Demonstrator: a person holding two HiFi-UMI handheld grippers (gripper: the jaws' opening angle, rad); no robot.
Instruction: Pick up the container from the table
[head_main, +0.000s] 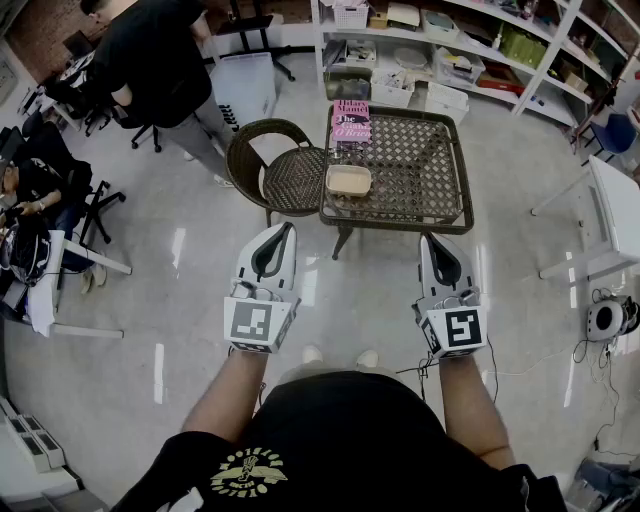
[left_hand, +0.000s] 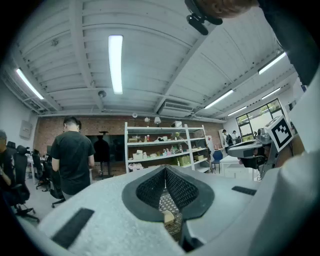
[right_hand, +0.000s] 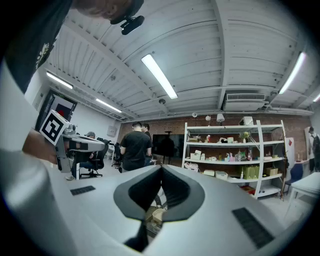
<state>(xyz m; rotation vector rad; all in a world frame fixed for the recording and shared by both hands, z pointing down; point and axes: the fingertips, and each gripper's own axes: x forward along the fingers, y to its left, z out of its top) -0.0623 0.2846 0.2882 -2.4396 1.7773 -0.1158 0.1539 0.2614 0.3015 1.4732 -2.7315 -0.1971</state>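
Observation:
A shallow beige container (head_main: 348, 180) sits on the near left part of a dark wicker table (head_main: 440, 200). A pink book (head_main: 350, 121) lies behind it on the same table. My left gripper (head_main: 287, 228) is held in the air short of the table's near left corner, jaws closed tip to tip and empty. My right gripper (head_main: 427, 239) hovers in front of the table's near edge, shut and empty too. In the left gripper view the container (left_hand: 168, 216) shows small through the gap under the closed jaws, and the right gripper view shows the container (right_hand: 158, 215) the same way.
A round wicker chair (head_main: 279, 170) stands against the table's left side. White shelves (head_main: 470, 50) with boxes run behind the table. A white desk (head_main: 612, 215) is at the right. A person in black (head_main: 150, 60) stands at the back left; another sits at far left.

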